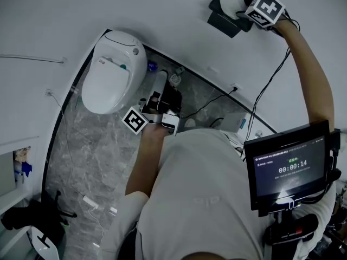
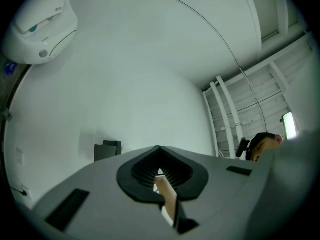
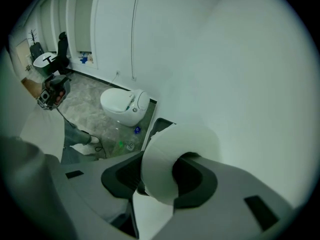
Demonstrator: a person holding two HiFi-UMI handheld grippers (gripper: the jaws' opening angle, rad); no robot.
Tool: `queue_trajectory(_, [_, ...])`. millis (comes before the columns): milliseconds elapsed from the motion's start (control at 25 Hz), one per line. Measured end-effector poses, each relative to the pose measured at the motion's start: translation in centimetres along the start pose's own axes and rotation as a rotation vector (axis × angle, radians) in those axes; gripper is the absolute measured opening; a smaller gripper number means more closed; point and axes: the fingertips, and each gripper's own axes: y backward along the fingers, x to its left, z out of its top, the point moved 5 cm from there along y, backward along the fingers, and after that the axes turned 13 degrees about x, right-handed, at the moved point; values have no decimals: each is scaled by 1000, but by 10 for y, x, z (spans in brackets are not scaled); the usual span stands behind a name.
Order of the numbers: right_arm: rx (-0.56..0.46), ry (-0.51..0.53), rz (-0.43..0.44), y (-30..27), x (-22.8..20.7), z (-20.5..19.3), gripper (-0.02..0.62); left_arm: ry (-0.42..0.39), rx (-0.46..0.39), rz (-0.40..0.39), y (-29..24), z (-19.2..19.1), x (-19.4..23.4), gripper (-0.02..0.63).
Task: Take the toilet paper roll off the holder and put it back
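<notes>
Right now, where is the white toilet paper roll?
Head view, upper right: white toilet paper roll clamped in the right gripper, beside the black wall holder.

Light was dim, cool and even; the fisheye gripper views blackened at their corners. A bright panel (image 2: 288, 125) glared right of the left gripper (image 2: 160, 151), whose body blurred.

I read the toilet paper roll (image 3: 160, 159) as soft matt white paper. Right gripper (image 3: 160, 184): matt grey plastic shell, black ribbed pads (image 3: 118, 179). Toilet (image 1: 111, 72): smooth glossy white. Floor (image 1: 92, 161): grey veined stone-look tile, slight sheen. Wall (image 1: 162, 10): smooth matt white. Holder (image 1: 224, 16): matt black.
</notes>
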Motion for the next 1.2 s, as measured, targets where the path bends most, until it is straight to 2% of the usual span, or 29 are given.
queue_trajectory(280, [84,123,61,2,-6,12,179,6,-17,12,3,0,0,5])
queue_trajectory(600, [118,182,181,1,-17,20,181,17,-32,36,11,0,0,5])
queue_trajectory(880, [174,216,219,1,-20,24,181,5,-47,42,14,10,-4,5])
queue_trajectory(1200, [178,221,191,-1,-18,21,183,13,-14,34,3,8,-1,5])
